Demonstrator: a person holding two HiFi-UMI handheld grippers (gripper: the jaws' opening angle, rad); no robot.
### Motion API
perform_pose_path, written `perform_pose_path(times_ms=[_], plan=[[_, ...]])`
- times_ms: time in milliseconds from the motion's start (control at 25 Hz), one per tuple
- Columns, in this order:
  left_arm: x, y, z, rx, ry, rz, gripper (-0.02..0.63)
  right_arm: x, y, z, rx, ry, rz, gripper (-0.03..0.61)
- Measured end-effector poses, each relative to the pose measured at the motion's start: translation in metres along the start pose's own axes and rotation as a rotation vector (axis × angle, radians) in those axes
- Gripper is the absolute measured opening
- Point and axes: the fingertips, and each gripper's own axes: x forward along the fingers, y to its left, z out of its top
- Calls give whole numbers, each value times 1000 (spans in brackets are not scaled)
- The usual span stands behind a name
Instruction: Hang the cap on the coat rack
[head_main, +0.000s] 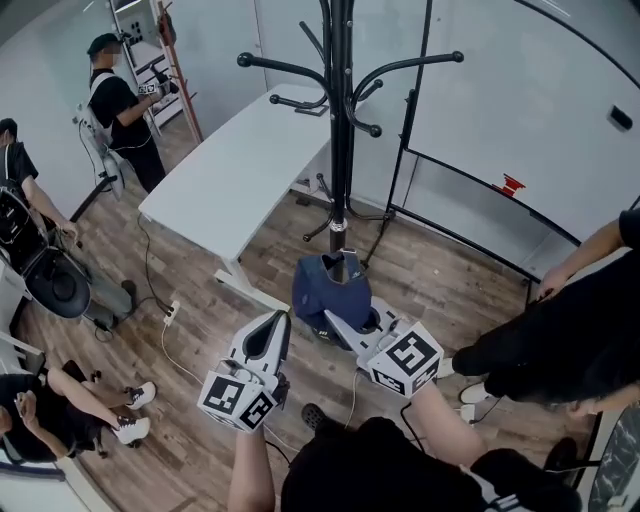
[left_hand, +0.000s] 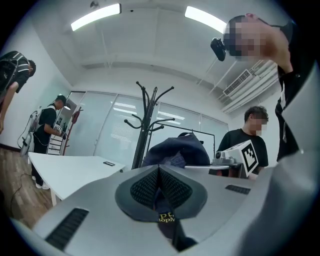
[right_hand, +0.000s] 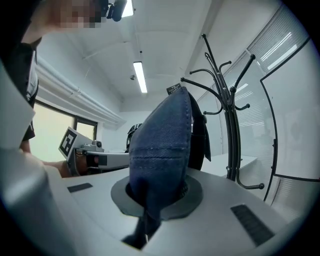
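Note:
A navy blue cap (head_main: 328, 288) hangs low in front of the black coat rack (head_main: 340, 150), below its hooks. My right gripper (head_main: 332, 318) is shut on the cap's fabric from the lower right. In the right gripper view the cap (right_hand: 162, 145) stands up out of the shut jaws of that gripper (right_hand: 156, 189), with the rack (right_hand: 231, 135) to the right. My left gripper (head_main: 280, 322) meets the cap's left edge. In the left gripper view this gripper (left_hand: 159, 175) is shut on a dark strip with yellow print, and the cap (left_hand: 177, 150) sits just beyond it beside the rack (left_hand: 145, 130).
A white table (head_main: 240, 170) stands left of the rack. A black-framed board (head_main: 480, 190) leans at the right. One person (head_main: 120, 105) stands at the far left, others sit at the left edge, and another person (head_main: 560, 340) is close on the right. Cables lie on the wood floor.

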Motion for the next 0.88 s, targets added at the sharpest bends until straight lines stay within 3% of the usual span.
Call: perform_pose_path(times_ms=[200,440,880], plan=[[4,34,-3,-8,14,-16,15,29,-7,2,6,3,-50,32],[9,46,-3,-31,11,-39,15,47,-17,10,-4,4,-81,32],[24,69,10,-20,13,-66,15,108,-37,41,-20,-17,-65,32]])
